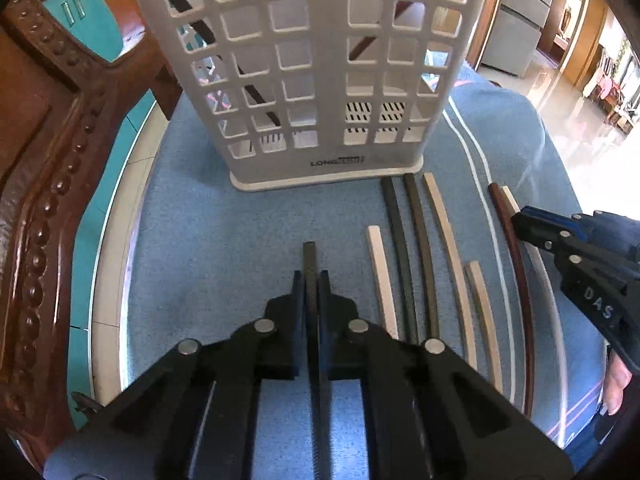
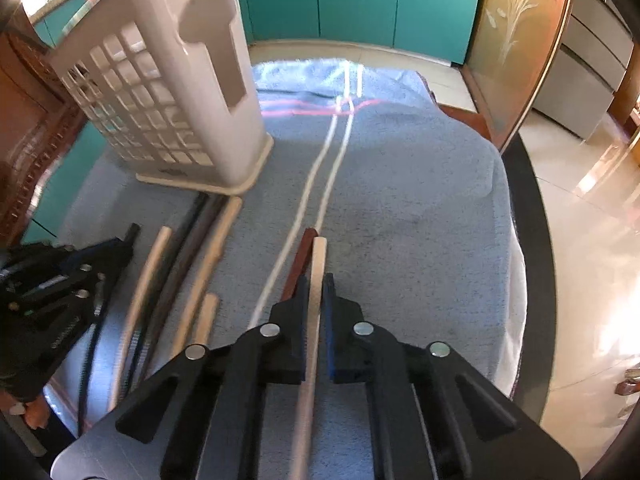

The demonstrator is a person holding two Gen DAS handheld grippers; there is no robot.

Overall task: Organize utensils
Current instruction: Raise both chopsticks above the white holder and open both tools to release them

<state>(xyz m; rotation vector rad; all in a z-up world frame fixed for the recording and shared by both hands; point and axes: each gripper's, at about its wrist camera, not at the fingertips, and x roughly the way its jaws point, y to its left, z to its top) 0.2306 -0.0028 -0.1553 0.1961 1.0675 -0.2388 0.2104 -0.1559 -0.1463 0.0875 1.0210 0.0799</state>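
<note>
- Pinching a dark, ridged chopstick, the left gripper has its black jaws pressed on the thin stick, above the fuzzy blue towel covering the tabletop.
- The right gripper pinches a smooth pale chopstick; a reddish-brown one lies just beside it.
- A white plastic grid holder stands upright on the towel.
- More square sticks, dark and pale, lie side by side before the holder.

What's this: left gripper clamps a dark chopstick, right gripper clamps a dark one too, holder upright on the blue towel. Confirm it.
Wrong on one count. The right gripper clamps a light cream chopstick, as the right wrist view shows. The left gripper does clamp a dark chopstick; holder upright on the blue towel.
</note>
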